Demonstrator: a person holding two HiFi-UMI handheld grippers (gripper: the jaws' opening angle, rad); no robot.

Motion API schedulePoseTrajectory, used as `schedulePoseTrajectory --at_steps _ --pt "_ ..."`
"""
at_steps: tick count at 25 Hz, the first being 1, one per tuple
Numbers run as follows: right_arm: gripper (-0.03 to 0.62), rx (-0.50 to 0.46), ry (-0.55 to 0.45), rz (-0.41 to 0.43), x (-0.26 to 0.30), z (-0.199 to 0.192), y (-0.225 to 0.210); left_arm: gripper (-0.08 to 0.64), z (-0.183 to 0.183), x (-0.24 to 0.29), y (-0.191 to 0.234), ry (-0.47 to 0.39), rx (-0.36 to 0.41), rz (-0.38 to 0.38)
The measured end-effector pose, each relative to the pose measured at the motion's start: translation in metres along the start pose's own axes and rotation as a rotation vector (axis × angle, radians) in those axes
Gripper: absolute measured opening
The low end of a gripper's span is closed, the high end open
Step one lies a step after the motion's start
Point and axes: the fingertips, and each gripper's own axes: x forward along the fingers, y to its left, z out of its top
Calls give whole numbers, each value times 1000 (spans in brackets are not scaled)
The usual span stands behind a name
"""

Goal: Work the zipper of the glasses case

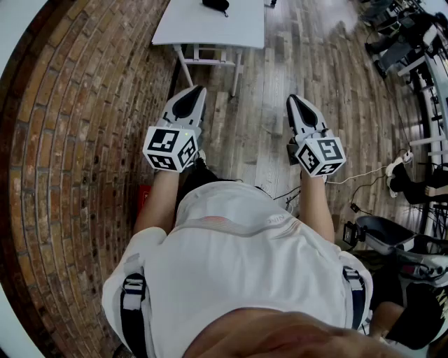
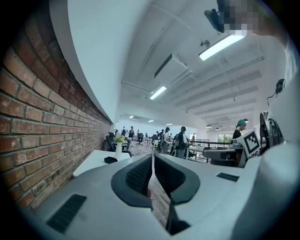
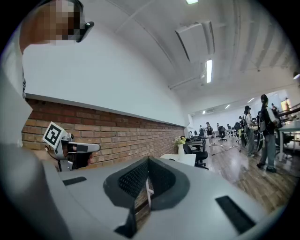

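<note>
Glasses case (image 1: 215,5) sits on the white worktop (image 1: 210,28), well ahead of both tongs and nearer the left one's line; left tongs (image 1: 196,91) and right tongs (image 1: 292,99) are fully closed, empty, touching nothing; the case's axis is too small to read.

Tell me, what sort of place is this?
Most likely an open-plan office or lab: a long brick wall, a white desk, office chairs, ceiling strip lights and people standing about farther down the wooden floor.
</note>
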Motion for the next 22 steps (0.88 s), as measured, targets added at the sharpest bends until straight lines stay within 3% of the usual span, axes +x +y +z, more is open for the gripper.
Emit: schedulePoseTrajectory --at_steps 16,22 --pt "51 -23 29 1 7 -8 0 29 -2 4 3 1 4 7" --pt "51 11 -10 14 9 -3 -8 29 -5 10 5 21 -1 13"
